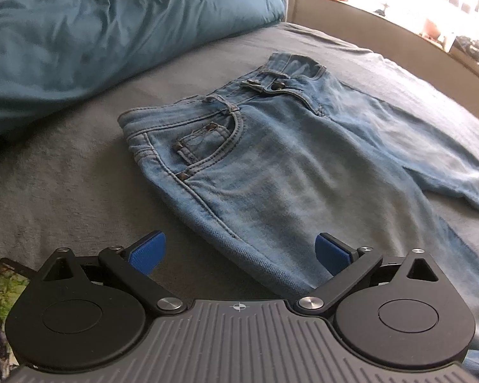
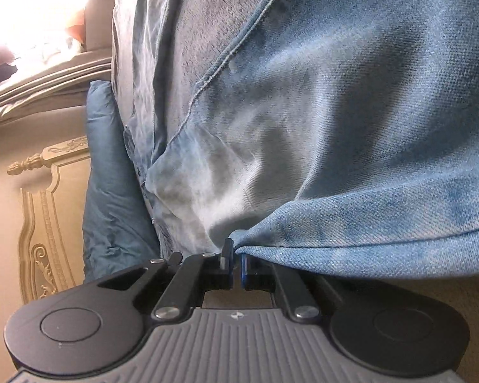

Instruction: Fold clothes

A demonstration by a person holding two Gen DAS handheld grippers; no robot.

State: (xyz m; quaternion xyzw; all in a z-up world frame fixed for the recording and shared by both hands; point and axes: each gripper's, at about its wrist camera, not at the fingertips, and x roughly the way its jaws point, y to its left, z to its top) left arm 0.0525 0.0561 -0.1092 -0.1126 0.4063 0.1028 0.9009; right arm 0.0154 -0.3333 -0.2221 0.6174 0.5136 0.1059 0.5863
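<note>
A pair of light blue jeans [image 1: 271,166] lies on a grey bedsheet [image 1: 64,191], waistband toward the far side, legs running off to the right. My left gripper [image 1: 239,255] hovers open over the near edge of the jeans, its blue pads [image 1: 147,252] wide apart with nothing pinched. In the right wrist view the jeans [image 2: 351,111] fill the picture, and my right gripper [image 2: 236,260] is shut on a fold of the denim leg, which drapes to the right from the pinch.
A teal duvet [image 1: 95,25] is heaped at the back left of the bed. A bright window and a grey ledge [image 1: 383,16] run along the far right. A phone [image 1: 3,319] lies by the left gripper. A carved cream headboard [image 2: 41,217] stands at left.
</note>
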